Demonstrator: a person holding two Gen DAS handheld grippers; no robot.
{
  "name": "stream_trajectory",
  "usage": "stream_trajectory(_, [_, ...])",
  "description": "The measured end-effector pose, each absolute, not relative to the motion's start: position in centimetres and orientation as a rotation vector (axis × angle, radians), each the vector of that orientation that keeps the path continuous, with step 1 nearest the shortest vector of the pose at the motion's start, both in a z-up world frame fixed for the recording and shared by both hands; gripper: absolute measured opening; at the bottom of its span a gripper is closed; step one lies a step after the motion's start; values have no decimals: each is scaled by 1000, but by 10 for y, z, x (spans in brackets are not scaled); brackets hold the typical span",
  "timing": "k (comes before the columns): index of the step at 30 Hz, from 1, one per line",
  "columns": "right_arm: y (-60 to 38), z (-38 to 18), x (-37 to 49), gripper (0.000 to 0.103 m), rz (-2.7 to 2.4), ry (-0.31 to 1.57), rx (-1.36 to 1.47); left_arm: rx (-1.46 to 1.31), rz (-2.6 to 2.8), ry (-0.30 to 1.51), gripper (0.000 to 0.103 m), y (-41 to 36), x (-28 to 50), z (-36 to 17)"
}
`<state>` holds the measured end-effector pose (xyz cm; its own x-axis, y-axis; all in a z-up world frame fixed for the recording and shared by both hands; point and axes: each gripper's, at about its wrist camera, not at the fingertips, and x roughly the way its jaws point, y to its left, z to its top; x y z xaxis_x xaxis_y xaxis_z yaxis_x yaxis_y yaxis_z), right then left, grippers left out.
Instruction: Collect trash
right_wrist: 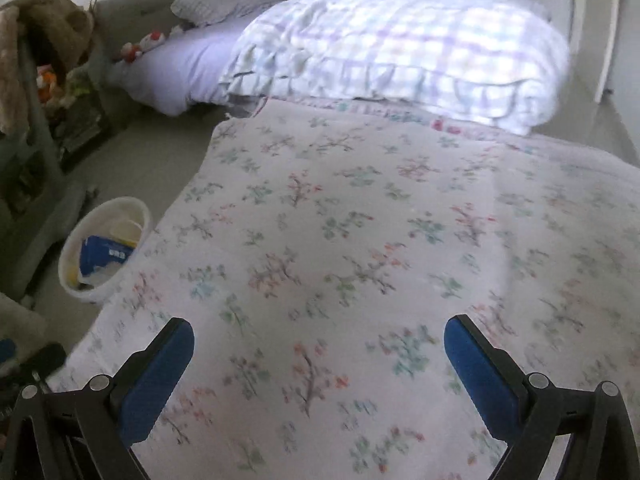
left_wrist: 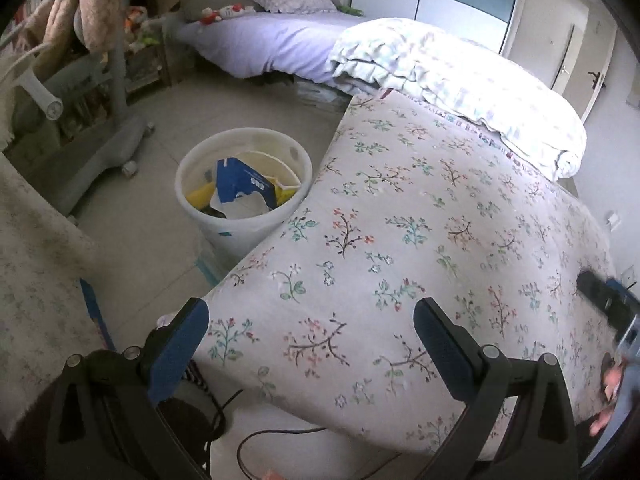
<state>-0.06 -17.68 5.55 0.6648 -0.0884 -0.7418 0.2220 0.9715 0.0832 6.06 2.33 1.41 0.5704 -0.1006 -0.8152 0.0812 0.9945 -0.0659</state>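
Note:
A white round bin (left_wrist: pixel 244 216) stands on the floor against the side of the flowered bed (left_wrist: pixel 420 248). Inside it lie a blue and white carton (left_wrist: pixel 240 186), yellow wrapping and white paper. My left gripper (left_wrist: pixel 310 320) hangs open over the bed's near corner, nothing between its blue pads. The other gripper shows at the right edge (left_wrist: pixel 612 300) with a hand below it. In the right wrist view my right gripper (right_wrist: pixel 320 338) is wide open and empty above the flowered cover (right_wrist: pixel 360 240). The bin (right_wrist: pixel 105 250) sits far left there, the blue carton (right_wrist: pixel 106 256) in it.
A folded checked quilt (left_wrist: pixel 460 80) lies across the far end of the bed. Behind it is a second bed with a lilac sheet (left_wrist: pixel 272 44), a pillow and soft toys. A grey wheeled stand (left_wrist: pixel 116 132) draped with a brown blanket stands left. Black cables (left_wrist: pixel 240 436) run below the bed corner.

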Motion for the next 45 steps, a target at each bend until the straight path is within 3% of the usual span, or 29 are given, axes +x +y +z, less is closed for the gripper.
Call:
stream_trajectory(11, [-162, 30, -14, 103, -211, 835, 176, 10, -94, 900, 103, 14, 51, 29])
stream_trajectory(45, [-176, 34, -17, 103, -196, 807, 316, 37, -110, 913, 103, 4, 45, 18])
